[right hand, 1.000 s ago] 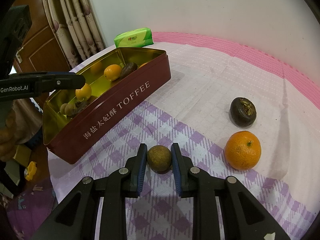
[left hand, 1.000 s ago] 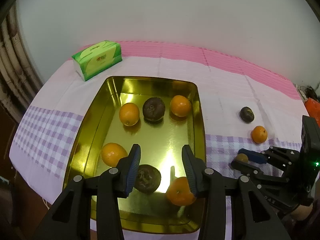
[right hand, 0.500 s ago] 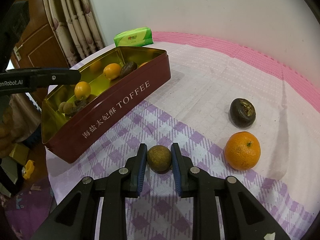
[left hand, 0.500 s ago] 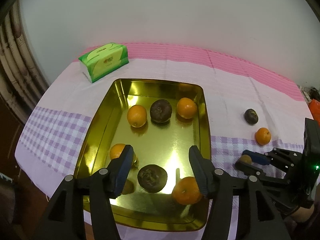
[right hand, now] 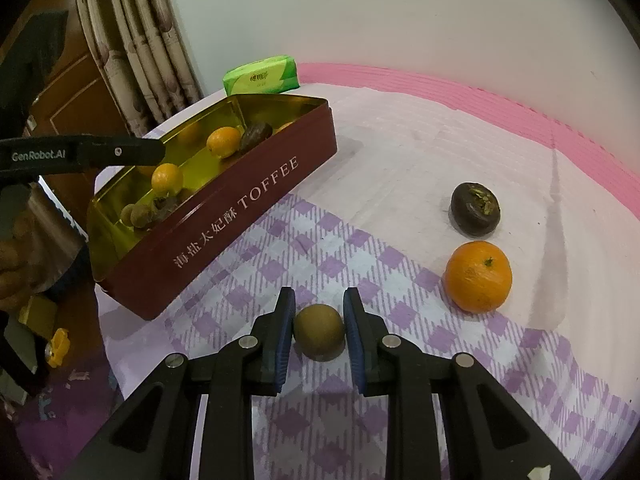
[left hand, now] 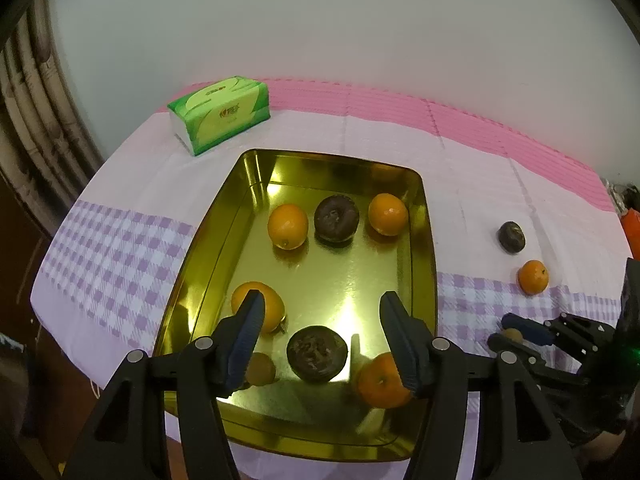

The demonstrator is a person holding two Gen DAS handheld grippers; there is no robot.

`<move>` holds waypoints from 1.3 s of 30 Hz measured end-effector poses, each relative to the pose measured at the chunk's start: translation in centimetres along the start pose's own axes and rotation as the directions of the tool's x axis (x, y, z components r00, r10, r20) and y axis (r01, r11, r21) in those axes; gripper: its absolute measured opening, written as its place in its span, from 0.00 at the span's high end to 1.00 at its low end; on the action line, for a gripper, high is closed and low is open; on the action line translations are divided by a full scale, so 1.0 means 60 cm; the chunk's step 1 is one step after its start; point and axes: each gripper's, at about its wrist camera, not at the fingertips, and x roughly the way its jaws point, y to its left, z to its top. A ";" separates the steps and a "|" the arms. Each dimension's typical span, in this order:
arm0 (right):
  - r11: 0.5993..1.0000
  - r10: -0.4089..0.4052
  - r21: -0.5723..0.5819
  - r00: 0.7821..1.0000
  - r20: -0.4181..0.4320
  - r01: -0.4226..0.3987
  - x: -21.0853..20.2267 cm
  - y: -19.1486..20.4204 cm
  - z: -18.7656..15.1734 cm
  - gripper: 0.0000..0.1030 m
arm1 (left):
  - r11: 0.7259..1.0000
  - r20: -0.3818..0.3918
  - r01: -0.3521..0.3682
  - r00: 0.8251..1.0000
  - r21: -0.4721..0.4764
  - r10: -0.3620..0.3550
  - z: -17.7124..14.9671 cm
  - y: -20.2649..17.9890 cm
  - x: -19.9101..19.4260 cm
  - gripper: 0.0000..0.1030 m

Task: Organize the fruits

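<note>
We hold the left gripper [left hand: 322, 338] above the tin [left hand: 430, 264], its empty jaws opening between the walls — our right gripper [right hand: 319, 328] clamps the small brown fruit [right hand: 319, 330] on open tablecloth [right hand: 400, 184]

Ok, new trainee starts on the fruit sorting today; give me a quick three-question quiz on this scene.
1. True or false: the right gripper is shut on the small brown fruit.
2. How many fruits lie in the toffee tin?
3. Which lies nearer the right gripper: A) the loose orange, B) the loose dark fruit?

Key: 1 true; 2 seven; 3 A.
</note>
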 end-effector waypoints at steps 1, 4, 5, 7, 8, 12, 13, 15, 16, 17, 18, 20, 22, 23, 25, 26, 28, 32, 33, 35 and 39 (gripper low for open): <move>1.000 0.003 0.003 1.000 0.002 -0.003 -0.003 0.000 0.000 0.80 | 1.000 -0.002 -0.001 1.000 -0.006 0.001 0.000 0.002 0.001 0.40; 1.000 0.009 0.008 1.000 0.010 -0.009 -0.011 0.000 0.001 0.80 | 1.000 -0.009 0.002 1.000 -0.024 -0.002 0.000 0.009 0.002 0.39; 1.000 0.009 0.008 1.000 0.013 -0.009 -0.014 0.000 0.001 0.80 | 0.999 -0.013 0.006 1.000 -0.033 -0.006 0.001 0.012 0.003 0.39; 1.000 0.008 0.010 1.000 0.017 -0.008 -0.018 -0.002 0.001 0.80 | 0.999 -0.017 0.007 1.000 -0.042 -0.008 0.000 0.015 0.005 0.39; 1.000 0.007 0.011 1.000 0.015 -0.007 -0.018 -0.004 0.001 0.80 | 0.999 -0.021 0.008 1.000 -0.047 -0.009 0.000 0.016 0.006 0.39; 0.999 0.041 0.025 0.999 0.000 -0.041 -0.018 -0.010 -0.003 0.79 | 0.999 -0.027 0.006 1.000 -0.049 -0.008 -0.001 0.015 0.007 0.39; 0.999 0.036 0.019 0.999 0.003 -0.036 -0.019 -0.007 -0.004 0.78 | 0.999 -0.025 0.007 1.000 -0.048 -0.008 0.000 0.016 0.007 0.39; 1.000 0.020 -0.005 1.000 0.006 -0.020 -0.024 0.002 -0.005 0.76 | 0.999 -0.026 0.008 1.000 -0.046 -0.009 -0.001 0.016 0.008 0.39; 1.000 0.007 -0.020 1.000 0.007 -0.007 -0.025 0.007 -0.006 0.72 | 0.999 -0.027 0.009 1.000 -0.046 -0.010 -0.001 0.015 0.008 0.39; 0.999 -0.011 -0.036 1.000 0.008 0.011 -0.027 0.011 -0.007 0.67 | 0.999 -0.030 0.010 0.999 -0.045 -0.012 -0.002 0.016 0.009 0.39; 0.999 -0.016 -0.048 1.000 0.006 0.016 -0.029 0.015 -0.009 0.65 | 0.999 -0.031 0.010 0.999 -0.044 -0.011 -0.002 0.015 0.009 0.39; 0.999 -0.015 -0.050 1.000 0.000 0.015 -0.031 0.017 -0.013 0.63 | 0.999 -0.033 0.009 0.999 -0.044 -0.010 -0.003 0.016 0.009 0.39; 0.999 -0.015 -0.052 1.000 -0.001 0.015 -0.033 0.019 -0.018 0.63 | 0.999 -0.031 0.013 0.999 -0.047 -0.014 -0.003 0.016 0.009 0.39; 0.998 -0.017 -0.053 1.000 -0.005 0.016 -0.031 0.018 -0.020 0.63 | 0.999 -0.033 0.015 0.999 -0.048 -0.017 -0.003 0.015 0.010 0.39; 0.999 -0.027 -0.047 0.999 -0.022 0.026 -0.024 0.014 -0.023 0.62 | 0.999 -0.039 0.018 0.999 -0.046 -0.020 -0.005 0.013 0.012 0.39; 0.999 -0.026 -0.036 0.999 -0.025 0.025 -0.021 0.010 -0.024 0.66 | 0.999 -0.040 0.017 0.999 -0.043 -0.019 -0.005 0.012 0.012 0.39; 0.999 -0.030 -0.025 0.999 -0.026 0.030 -0.020 0.005 -0.021 0.82 | 0.999 -0.034 0.010 0.999 -0.038 -0.012 -0.004 0.011 0.012 0.39; 0.999 -0.032 -0.015 0.999 -0.026 0.032 -0.024 -0.002 -0.015 0.89 | 0.999 -0.027 0.002 1.000 -0.035 -0.003 -0.005 0.012 0.008 0.39; 0.999 -0.040 -0.019 0.999 -0.027 0.040 -0.023 -0.001 -0.013 0.89 | 0.999 -0.030 0.004 1.000 -0.041 -0.005 -0.005 0.014 0.009 0.39; 0.999 -0.044 -0.019 0.998 -0.034 0.043 -0.020 -0.003 -0.012 0.89 | 0.999 -0.035 0.006 0.999 -0.049 -0.008 -0.003 0.017 0.009 0.39; 0.999 -0.034 -0.028 0.999 -0.034 0.033 -0.020 0.001 -0.013 0.81 | 0.998 -0.037 0.010 0.999 -0.064 -0.013 -0.003 0.023 0.008 0.39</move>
